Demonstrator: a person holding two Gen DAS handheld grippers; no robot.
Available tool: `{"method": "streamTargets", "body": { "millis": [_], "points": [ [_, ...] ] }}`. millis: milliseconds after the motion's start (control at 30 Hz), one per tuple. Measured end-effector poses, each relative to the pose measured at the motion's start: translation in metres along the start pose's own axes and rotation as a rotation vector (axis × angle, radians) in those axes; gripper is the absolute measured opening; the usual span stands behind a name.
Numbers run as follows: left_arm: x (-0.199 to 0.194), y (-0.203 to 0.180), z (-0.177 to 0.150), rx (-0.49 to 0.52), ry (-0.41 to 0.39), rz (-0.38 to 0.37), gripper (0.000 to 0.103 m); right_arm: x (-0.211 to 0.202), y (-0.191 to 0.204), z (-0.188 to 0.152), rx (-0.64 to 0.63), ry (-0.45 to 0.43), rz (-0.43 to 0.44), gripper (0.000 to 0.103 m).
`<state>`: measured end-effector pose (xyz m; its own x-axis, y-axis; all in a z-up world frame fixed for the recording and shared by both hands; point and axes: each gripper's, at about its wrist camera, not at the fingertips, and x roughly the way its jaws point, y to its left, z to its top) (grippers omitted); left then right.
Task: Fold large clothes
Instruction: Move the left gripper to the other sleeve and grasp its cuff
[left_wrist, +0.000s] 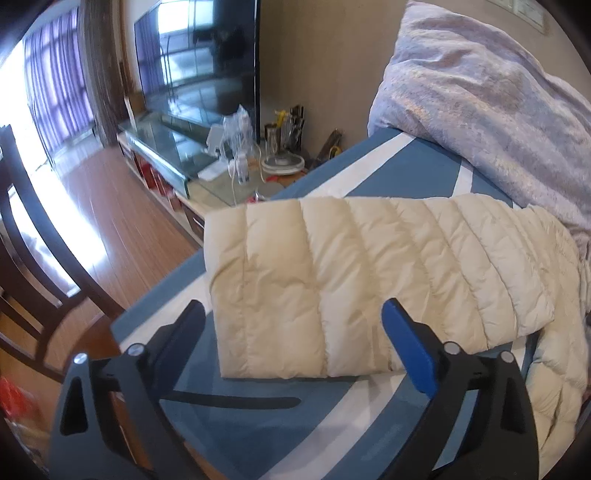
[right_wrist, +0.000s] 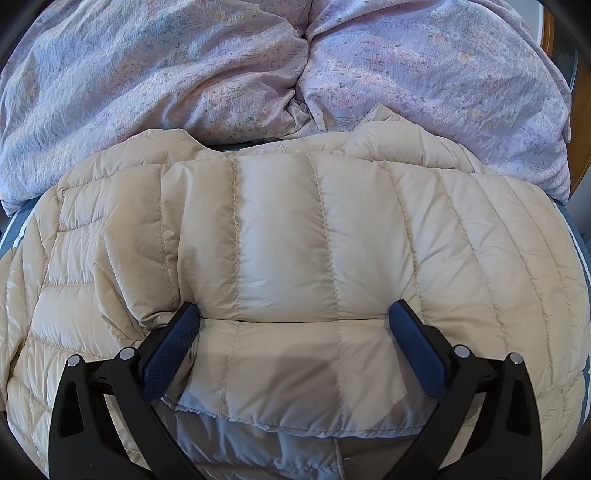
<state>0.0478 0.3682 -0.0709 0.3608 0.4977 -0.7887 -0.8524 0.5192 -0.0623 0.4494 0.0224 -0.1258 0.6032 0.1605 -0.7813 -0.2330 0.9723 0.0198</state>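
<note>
A cream quilted down jacket lies partly folded on the blue-and-white bed sheet, one folded end reaching toward the sheet's near edge, its far side against the crumpled lilac floral duvet. The left gripper hovers with jaws spread wide, gripping nothing. The right gripper also stands wide apart over the jacket; whether its tips press the fabric is hard to tell, and the jacket's lower edge is cut off.

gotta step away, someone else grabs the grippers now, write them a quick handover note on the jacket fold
Left gripper: open, holding nothing, over the folded end of the cream puffer jacket.
Right gripper: open, holding nothing, jaws astride a folded flap of the jacket.
Jacket lies on the blue-and-white bed sheet, beside the lilac duvet.
Done: jacket partly folded, layers overlap.
Left: probably a further fold and tidying.
</note>
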Motion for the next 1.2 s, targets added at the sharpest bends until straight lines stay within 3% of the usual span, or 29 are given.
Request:
{"method": "streamTargets", "body": {
  "millis": [367,900,1100,1200],
  "points": [
    [0.017,0.007,-0.005,-0.052,0.054,-0.023,0.093,0.000,0.000,0.000,0.001,-0.001,0.000,0.102],
    [0.021,0.003,-0.005,-0.057,0.055,-0.030,0.093,0.000,0.000,0.000,0.002,-0.002,0.000,0.102],
    [0.020,0.006,-0.001,-0.062,0.044,-0.028,0.077,0.000,0.000,0.000,0.003,-0.003,-0.001,0.102],
    [0.019,0.006,0.000,-0.057,0.039,-0.019,0.061,0.000,0.000,0.000,0.003,-0.003,-0.001,0.102]
  ]
}}
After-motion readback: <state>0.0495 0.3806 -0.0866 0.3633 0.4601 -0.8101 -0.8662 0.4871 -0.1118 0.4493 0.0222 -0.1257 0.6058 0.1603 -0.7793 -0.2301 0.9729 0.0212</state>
